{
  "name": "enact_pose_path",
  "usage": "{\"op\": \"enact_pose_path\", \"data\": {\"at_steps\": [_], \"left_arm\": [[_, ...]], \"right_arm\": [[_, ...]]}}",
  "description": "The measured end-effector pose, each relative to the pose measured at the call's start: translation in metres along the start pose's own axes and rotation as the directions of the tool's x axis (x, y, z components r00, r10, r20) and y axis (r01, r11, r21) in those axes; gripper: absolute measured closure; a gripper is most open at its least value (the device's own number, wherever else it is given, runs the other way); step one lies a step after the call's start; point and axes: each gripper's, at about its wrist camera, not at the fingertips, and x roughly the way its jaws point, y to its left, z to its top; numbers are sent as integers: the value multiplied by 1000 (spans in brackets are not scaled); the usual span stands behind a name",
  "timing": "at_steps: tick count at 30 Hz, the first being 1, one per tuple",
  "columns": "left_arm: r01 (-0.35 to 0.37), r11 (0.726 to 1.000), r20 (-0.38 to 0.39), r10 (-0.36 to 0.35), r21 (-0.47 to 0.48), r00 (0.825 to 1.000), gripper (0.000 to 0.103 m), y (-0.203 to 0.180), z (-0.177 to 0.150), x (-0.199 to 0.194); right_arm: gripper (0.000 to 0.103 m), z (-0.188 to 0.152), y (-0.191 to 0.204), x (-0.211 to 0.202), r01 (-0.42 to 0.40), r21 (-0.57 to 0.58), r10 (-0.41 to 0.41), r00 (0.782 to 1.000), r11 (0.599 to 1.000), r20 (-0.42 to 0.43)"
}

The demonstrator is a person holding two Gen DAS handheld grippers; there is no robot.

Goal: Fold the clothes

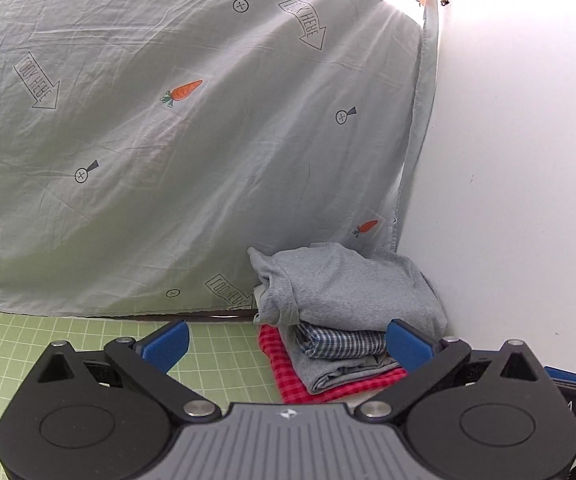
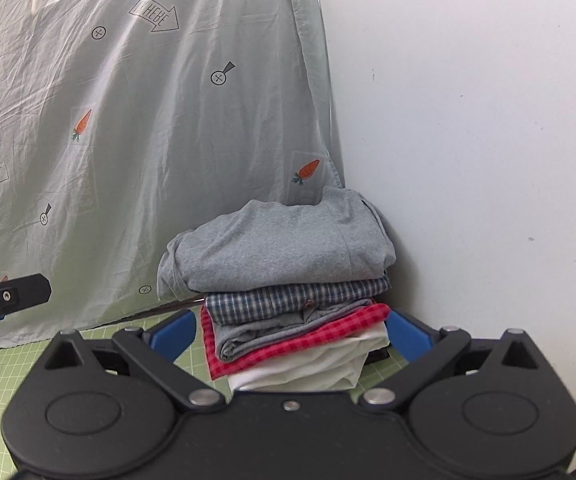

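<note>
A stack of folded clothes stands on the green grid mat [image 1: 215, 344] against the wall corner. A grey top [image 2: 271, 248] lies uppermost, over a blue plaid shirt [image 2: 288, 300], a grey garment [image 2: 255, 332], a red checked piece [image 2: 328, 332] and a white piece [image 2: 312, 368]. In the left wrist view the grey top [image 1: 344, 284] and red checked piece [image 1: 288, 380] show too. My left gripper [image 1: 288, 344] is open and empty, just in front of the stack. My right gripper [image 2: 288, 336] is open, its blue pads [image 2: 171, 336] on either side of the stack's lower layers.
A pale green sheet with carrot prints [image 1: 167, 140] hangs behind the mat as a backdrop. A white wall [image 2: 468, 140] stands right of the stack. Part of the left gripper [image 2: 7, 294] shows at the left edge of the right wrist view.
</note>
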Motion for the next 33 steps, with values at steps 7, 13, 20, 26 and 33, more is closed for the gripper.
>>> {"op": "enact_pose_path", "data": {"at_steps": [7, 13, 20, 26, 33], "left_arm": [[6, 999, -70, -2, 51, 998, 0, -4, -28, -24], [43, 998, -142, -35, 54, 989, 0, -5, -52, -38], [36, 997, -162, -25, 62, 986, 0, 1, -65, -53], [36, 998, -169, -26, 58, 985, 0, 5, -69, -64], [37, 997, -159, -26, 63, 987, 0, 1, -71, -69]], "right_arm": [[0, -34, 11, -40, 49, -26, -50, 998, 998, -32], [0, -55, 14, -56, 78, -28, -80, 994, 997, -79], [0, -71, 18, -69, 86, -27, -89, 991, 996, -100], [0, -78, 23, -75, 82, -25, -84, 990, 996, -114], [0, -80, 23, -82, 90, -31, -93, 990, 995, -102]]}}
